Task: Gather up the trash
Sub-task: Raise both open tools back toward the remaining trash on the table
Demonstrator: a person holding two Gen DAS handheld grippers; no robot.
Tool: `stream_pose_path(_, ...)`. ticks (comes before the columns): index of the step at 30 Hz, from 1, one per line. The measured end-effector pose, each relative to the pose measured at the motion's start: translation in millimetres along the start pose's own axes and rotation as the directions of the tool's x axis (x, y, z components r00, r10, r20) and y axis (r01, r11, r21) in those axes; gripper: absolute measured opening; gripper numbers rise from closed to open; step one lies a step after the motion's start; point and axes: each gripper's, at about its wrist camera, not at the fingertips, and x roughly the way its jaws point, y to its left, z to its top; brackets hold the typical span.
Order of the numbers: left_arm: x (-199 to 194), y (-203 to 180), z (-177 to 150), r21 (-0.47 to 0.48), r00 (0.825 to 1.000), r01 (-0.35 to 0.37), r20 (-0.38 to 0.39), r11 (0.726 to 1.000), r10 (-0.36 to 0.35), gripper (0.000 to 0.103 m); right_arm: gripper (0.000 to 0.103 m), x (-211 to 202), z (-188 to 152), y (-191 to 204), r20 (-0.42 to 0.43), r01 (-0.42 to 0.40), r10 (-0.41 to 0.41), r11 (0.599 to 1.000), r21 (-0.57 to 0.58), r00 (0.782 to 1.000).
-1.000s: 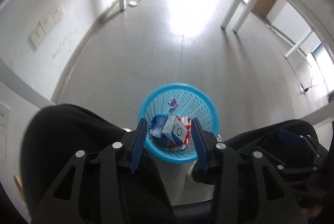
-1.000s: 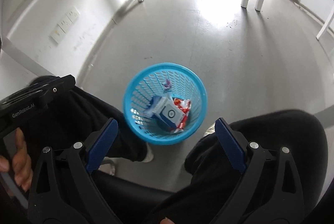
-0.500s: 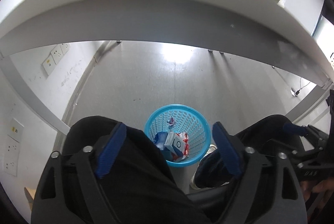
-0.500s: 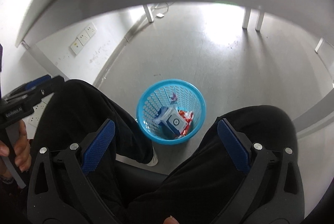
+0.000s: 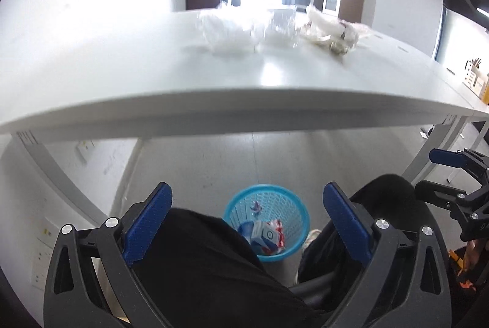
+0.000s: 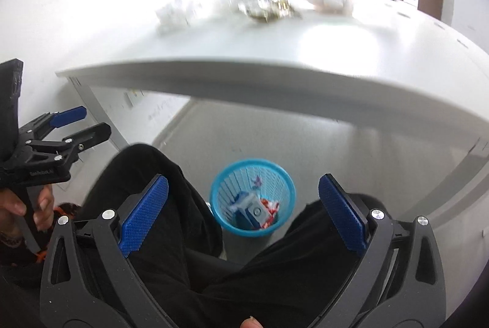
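A blue mesh trash basket [image 5: 295, 202] stands on the floor under the white table, between the seated person's knees; it also shows in the right wrist view [image 6: 282, 175]. It holds a white and blue carton [image 5: 265, 233] and red wrappers. On the table top lie crumpled white plastic wrappers [image 5: 229, 31] and a brownish scrap pile [image 5: 333, 37], blurred; the right wrist view shows them too [image 6: 269, 7]. My left gripper [image 5: 249, 222] is open and empty above the lap. My right gripper [image 6: 243, 211] is open and empty, at about the same height.
The white table [image 5: 244, 101] has a front edge that runs across both views above the basket. The person's legs in black trousers [image 5: 198, 260] flank the basket. Grey table legs [image 5: 52, 172] slope down at left. Wall sockets sit at lower left.
Both grippers have risen and tilted up from the basket, so the table top and its trash came into view. The left gripper's jaws have opened wide, and the carton now lies in the basket.
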Motion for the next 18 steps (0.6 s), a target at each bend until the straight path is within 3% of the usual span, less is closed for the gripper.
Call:
stream_pose_path(9,-28.3,3.8,47.0,0.014,0.994,-0.01,0.11,1.0,0.009,0.097,0.094,-32.6,45.5,-2.5,0.119,-0.007,0.008,1.0,-0.012,0.993)
stream_pose_path(18,-9.4,12.9,98.7,-0.046,0.991,-0.002,0.133,0.999,0.008,0.097,0.094,-17.3,92.2,-16.1,0.157,0.006,-0.013,0.999,0.044,0.988)
